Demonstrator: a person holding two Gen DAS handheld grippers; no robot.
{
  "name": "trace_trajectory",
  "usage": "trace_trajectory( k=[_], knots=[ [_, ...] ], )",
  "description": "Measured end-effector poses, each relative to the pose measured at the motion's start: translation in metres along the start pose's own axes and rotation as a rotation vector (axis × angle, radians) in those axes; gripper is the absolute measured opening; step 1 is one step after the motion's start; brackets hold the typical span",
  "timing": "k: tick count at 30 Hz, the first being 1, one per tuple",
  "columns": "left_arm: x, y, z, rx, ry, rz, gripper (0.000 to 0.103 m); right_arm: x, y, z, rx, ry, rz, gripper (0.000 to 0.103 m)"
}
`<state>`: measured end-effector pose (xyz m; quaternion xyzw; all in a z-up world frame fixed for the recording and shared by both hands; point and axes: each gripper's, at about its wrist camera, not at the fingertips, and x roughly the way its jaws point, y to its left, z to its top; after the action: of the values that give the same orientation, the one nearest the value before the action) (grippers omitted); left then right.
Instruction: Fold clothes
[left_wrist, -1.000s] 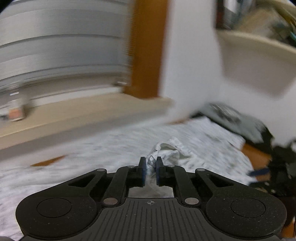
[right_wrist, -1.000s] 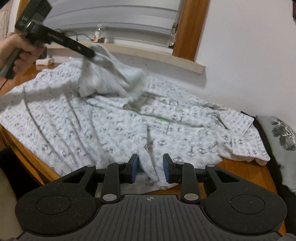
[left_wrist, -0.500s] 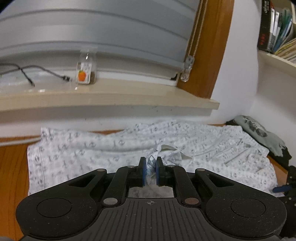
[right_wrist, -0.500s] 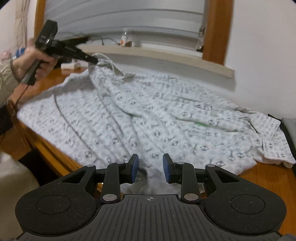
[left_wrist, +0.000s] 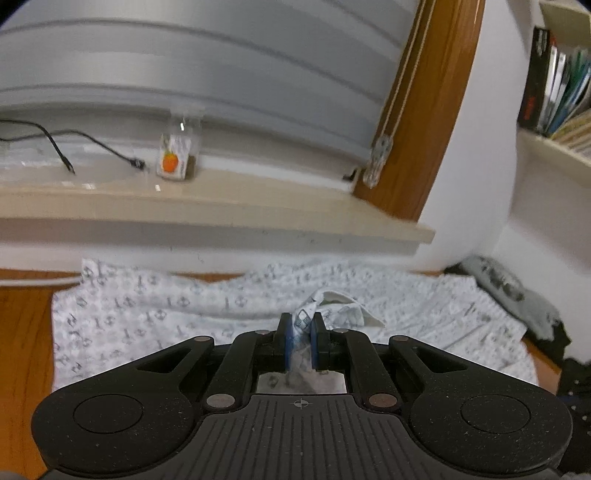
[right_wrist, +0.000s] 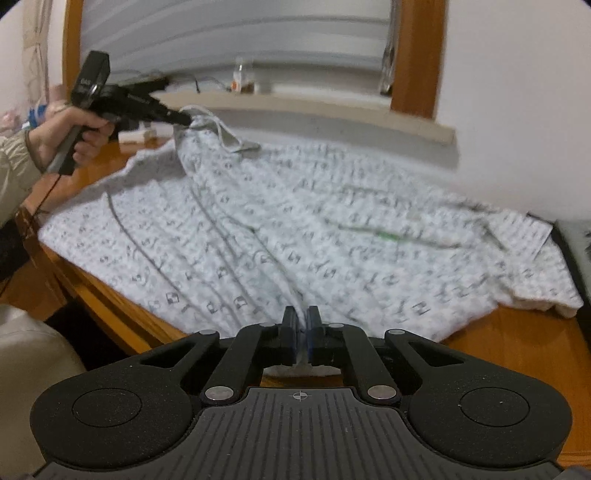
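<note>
Domestic room, probably a bedroom or study. Evidence: wooden table (right_wrist: 517, 332) below a window with closed blinds (left_wrist: 221, 74), stone sill (left_wrist: 221, 206) carrying a small bottle (left_wrist: 177, 155) and cable (left_wrist: 92, 142); bookshelf (left_wrist: 554, 92) at 2 o'clock.

Black gripper (right_wrist: 301, 334), blue pads, seemingly beige sleeve (right_wrist: 13, 166).

White patterned shirt (right_wrist: 295, 236) lies spread, rumpled, across the wooden table (right_wrist: 509, 332).
</note>
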<state>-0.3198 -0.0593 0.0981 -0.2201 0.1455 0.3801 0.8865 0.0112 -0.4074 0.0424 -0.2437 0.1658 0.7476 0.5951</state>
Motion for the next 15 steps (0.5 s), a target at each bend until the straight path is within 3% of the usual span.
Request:
trace_trajectory(
  k=[5,11,15],
  knots=[
    [-0.041,0.005,-0.005,0.002,-0.001,-0.002,0.01,-0.033,-0.003,-0.008,0.002,-0.008,0.015,0.005],
    [-0.048,0.02,-0.064,0.005,0.153,0.024,0.012,-0.037,0.005,-0.03,0.037,0.053,0.068,0.008],
    [-0.056,0.024,-0.068,0.027,0.135,0.089,0.021,-0.038,-0.002,-0.024,0.071,0.021,0.072,0.02]
  ],
)
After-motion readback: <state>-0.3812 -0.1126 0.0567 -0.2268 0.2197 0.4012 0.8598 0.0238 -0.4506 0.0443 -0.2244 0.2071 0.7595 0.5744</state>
